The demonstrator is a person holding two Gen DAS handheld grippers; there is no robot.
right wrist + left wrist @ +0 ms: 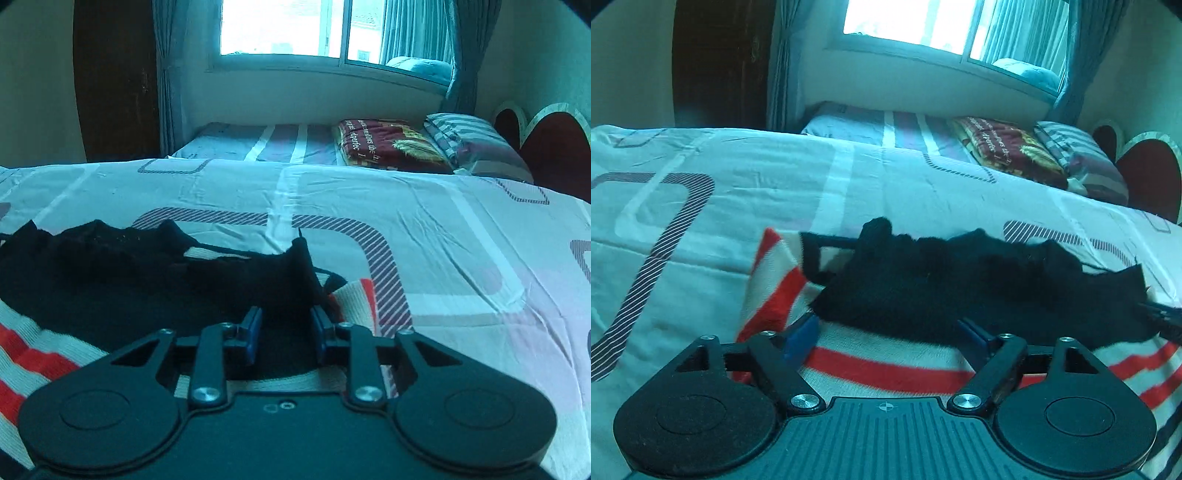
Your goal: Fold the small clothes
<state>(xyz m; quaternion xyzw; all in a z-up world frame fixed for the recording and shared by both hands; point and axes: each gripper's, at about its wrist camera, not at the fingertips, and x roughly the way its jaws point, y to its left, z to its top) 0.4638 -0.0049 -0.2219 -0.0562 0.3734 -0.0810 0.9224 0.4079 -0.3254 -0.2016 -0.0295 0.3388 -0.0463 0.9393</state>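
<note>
A small knit garment lies on the bed: a cream part with red stripes point(886, 365) and a black part point(960, 288) bunched across it. My left gripper point(890, 332) is open, its blue pads point(801, 336) wide apart at the black part's near edge, over the striped knit. In the right wrist view the black part point(129, 280) lies left and centre, with the striped part point(33, 354) at lower left. My right gripper point(286, 328) is open a moderate width, with black fabric between its blue pads point(253, 328). The right gripper's tip shows at the left wrist view's right edge point(1160, 317).
The bed cover point(406, 229) is pale with grey striped shapes. A second bed point(258, 146) behind carries a dark red folded blanket point(388, 144) and a striped pillow point(469, 140). A window point(295, 26) with curtains and a dark wardrobe point(114, 74) stand beyond.
</note>
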